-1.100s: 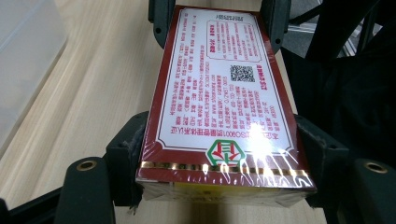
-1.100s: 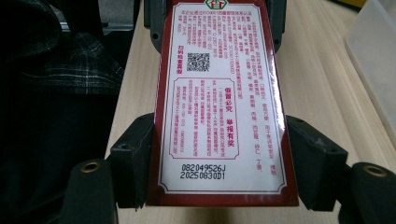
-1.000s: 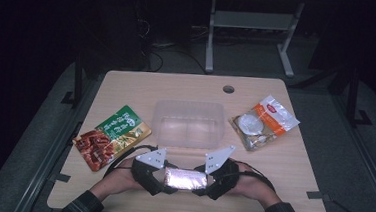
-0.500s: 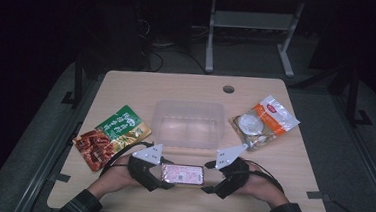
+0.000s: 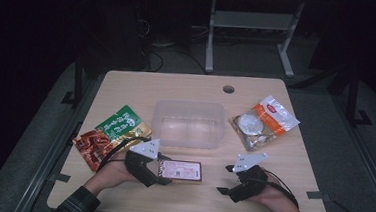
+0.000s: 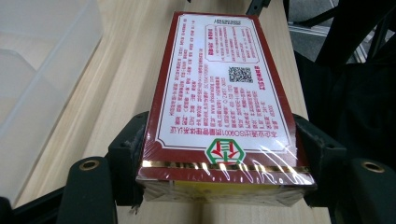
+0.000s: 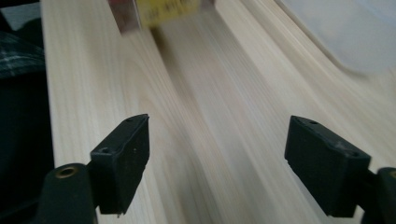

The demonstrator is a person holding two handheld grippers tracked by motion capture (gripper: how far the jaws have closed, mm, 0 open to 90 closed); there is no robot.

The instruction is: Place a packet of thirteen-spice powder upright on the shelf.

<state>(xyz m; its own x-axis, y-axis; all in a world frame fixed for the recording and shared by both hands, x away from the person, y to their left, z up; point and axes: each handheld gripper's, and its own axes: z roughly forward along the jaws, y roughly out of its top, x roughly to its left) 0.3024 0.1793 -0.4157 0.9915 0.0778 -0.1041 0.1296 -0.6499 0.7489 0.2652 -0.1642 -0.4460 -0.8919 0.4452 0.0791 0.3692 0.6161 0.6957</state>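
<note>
One gripper alone bore the red box (image 5: 180, 169) at lower centre of the high view: the left gripper (image 5: 157, 170) clamped its end, probably to lift it into the clear tub (image 5: 188, 123) above, while the right gripper (image 5: 227, 179), jaws just widened and empty, sat apart at lower right.

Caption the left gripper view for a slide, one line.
Left hand-held gripper clamps the near end of a film-wrapped red box lying on the wooden table, clear plastic container alongside.
</note>
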